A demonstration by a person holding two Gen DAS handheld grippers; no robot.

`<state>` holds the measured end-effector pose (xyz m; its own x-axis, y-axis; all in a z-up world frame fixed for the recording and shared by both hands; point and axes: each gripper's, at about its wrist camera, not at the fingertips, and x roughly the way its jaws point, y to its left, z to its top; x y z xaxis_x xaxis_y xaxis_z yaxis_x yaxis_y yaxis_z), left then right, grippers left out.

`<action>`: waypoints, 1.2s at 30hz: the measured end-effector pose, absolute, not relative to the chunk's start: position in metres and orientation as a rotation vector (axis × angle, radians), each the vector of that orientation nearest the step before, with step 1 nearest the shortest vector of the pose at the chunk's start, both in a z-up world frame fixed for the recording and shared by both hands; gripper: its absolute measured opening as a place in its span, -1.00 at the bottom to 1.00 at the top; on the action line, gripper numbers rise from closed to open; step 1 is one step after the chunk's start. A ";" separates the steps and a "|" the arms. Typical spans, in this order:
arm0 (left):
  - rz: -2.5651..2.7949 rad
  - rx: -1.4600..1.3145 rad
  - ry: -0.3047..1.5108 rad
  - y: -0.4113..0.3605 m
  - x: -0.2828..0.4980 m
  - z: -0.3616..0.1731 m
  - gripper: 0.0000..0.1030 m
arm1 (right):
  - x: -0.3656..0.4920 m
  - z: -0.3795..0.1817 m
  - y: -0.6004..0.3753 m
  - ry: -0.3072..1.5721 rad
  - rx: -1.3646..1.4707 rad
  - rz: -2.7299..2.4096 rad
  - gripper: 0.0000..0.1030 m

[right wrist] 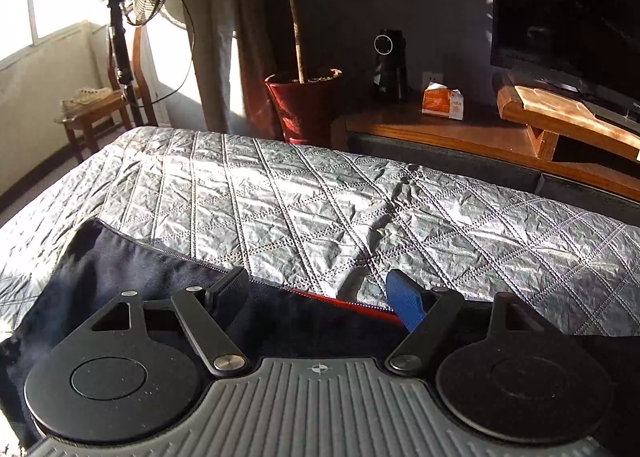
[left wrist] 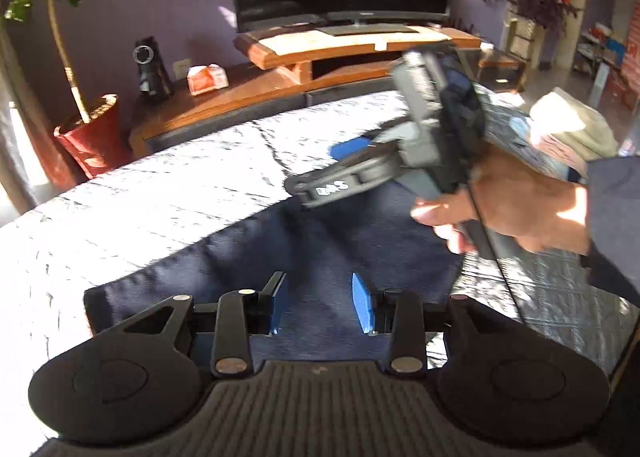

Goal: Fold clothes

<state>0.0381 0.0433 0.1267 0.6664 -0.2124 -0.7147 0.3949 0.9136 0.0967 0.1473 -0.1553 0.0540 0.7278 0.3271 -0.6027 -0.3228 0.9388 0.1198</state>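
Left wrist view: my left claw [left wrist: 320,303] hangs released just above the dark navy cloth garment [left wrist: 320,225], blue pads apart with nothing between them.
Garment place: it lies flat on the silver-grey quilted bed cover [left wrist: 168,193], its left edge and near corner in bright sun.
Right hand: my right hand [left wrist: 516,213] holds the other tool across the garment's far right side; it is blurred.
Right wrist view: my right claw [right wrist: 320,297] is spread wide and empty, low over the garment's zip edge with red lining [right wrist: 344,301].
Risk at the zip: I judge that if I close here I may catch only the top layer, so the fold would drag askew.
Risk of the cover: the quilt sits just beside that edge; a deep bite could pinch it too.
Risk of glare: strong sun washes out the left edge, so I could misjudge the corner.
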 end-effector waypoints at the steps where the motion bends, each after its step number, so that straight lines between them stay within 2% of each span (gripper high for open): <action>1: -0.267 0.243 0.763 0.062 0.045 0.130 -0.20 | 0.140 0.057 -0.159 0.657 0.011 0.328 0.55; 4: -0.157 0.085 0.787 0.124 0.066 0.139 -0.01 | 0.108 0.062 -0.140 0.650 -0.064 0.373 0.51; 6: -0.085 -0.007 0.794 0.163 0.077 0.145 0.42 | 0.081 0.063 -0.114 0.659 -0.128 0.476 0.49; 7: -0.032 0.003 0.777 0.173 0.077 0.148 0.44 | 0.066 0.064 -0.098 0.664 -0.172 0.532 0.49; 11: 0.079 0.009 0.743 0.200 0.075 0.157 0.50 | 0.006 0.065 -0.015 0.657 -0.388 0.775 0.55; 16: 0.143 -0.040 0.714 0.222 0.070 0.162 0.50 | -0.016 0.063 0.063 0.732 -0.342 0.915 0.56; 19: 0.154 -0.055 0.697 0.231 0.069 0.165 0.49 | -0.028 0.052 0.096 0.717 -0.460 0.924 0.56; 24: 0.173 -0.051 0.688 0.244 0.067 0.166 0.49 | -0.019 0.042 0.104 0.755 -0.451 0.868 0.30; 28: 0.194 -0.096 0.690 0.260 0.067 0.165 0.48 | -0.020 0.035 0.105 0.757 -0.519 0.857 0.26; 29: 0.199 -0.106 0.688 0.262 0.067 0.165 0.48 | -0.022 0.034 0.107 0.748 -0.543 0.864 0.03; 30: 0.202 -0.113 0.685 0.264 0.066 0.166 0.48 | -0.025 0.034 0.108 0.740 -0.553 0.880 -0.61; 31: 0.203 -0.119 0.682 0.265 0.066 0.166 0.48 | -0.027 0.035 0.110 0.732 -0.553 0.889 -0.90; 36: 0.208 -0.131 0.680 0.267 0.066 0.166 0.48 | -0.029 0.048 0.111 0.728 -0.520 0.900 -0.91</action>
